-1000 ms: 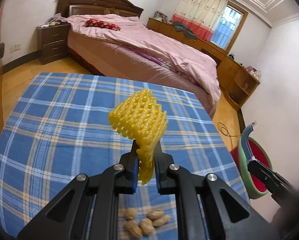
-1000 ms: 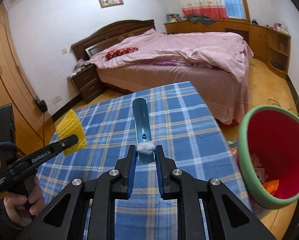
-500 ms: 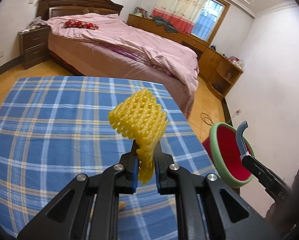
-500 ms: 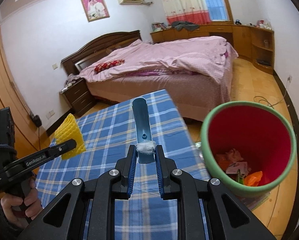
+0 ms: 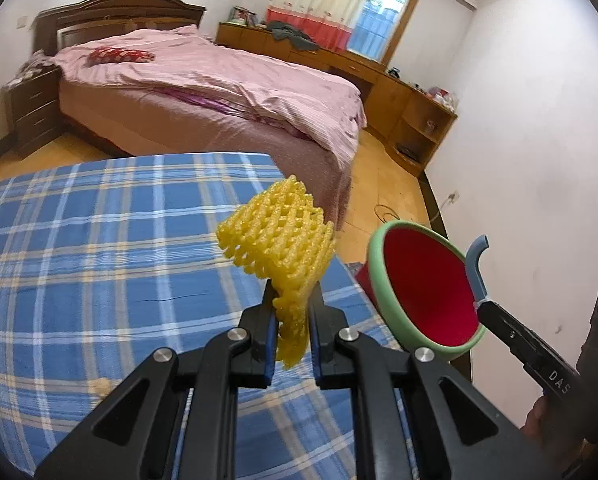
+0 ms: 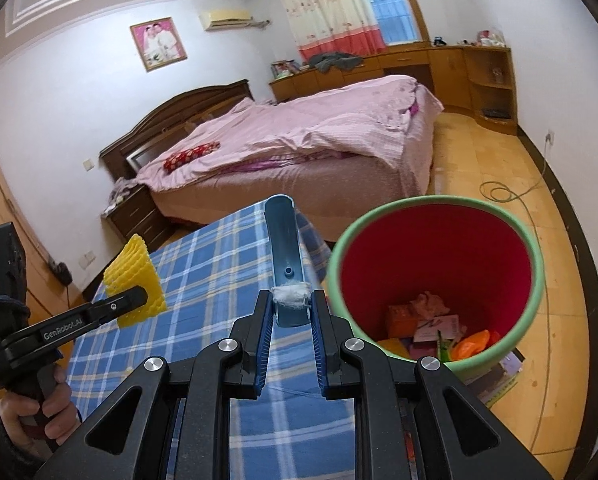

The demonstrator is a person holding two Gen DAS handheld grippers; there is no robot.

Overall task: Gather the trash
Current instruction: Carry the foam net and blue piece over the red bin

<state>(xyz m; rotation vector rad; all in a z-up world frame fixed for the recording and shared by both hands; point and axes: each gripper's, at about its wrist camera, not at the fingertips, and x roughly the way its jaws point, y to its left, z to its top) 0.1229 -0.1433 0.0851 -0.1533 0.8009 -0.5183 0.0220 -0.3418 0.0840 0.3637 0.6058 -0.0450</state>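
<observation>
My left gripper (image 5: 292, 322) is shut on a yellow foam fruit net (image 5: 279, 236) and holds it above the right end of the blue plaid table (image 5: 99, 248). The net also shows in the right wrist view (image 6: 133, 276). My right gripper (image 6: 291, 312) is shut on a blue-grey plastic handle (image 6: 283, 248) wrapped in white tape, held in the air beside the trash bin (image 6: 535, 276). The bin, red inside with a green rim, stands on the floor off the table's right edge (image 5: 379, 280) and holds several pieces of trash (image 6: 435, 328).
A bed with pink covers (image 5: 203, 80) stands beyond the table. Wooden cabinets (image 5: 415, 108) line the far wall. A cable (image 6: 503, 192) lies on the wooden floor. One peanut (image 5: 101, 386) shows on the table near my left gripper.
Both grippers have swung right, toward the bin, with their loads. The bin now looms larger and closer in both views. The peanut pile has slipped almost out of the left view.
</observation>
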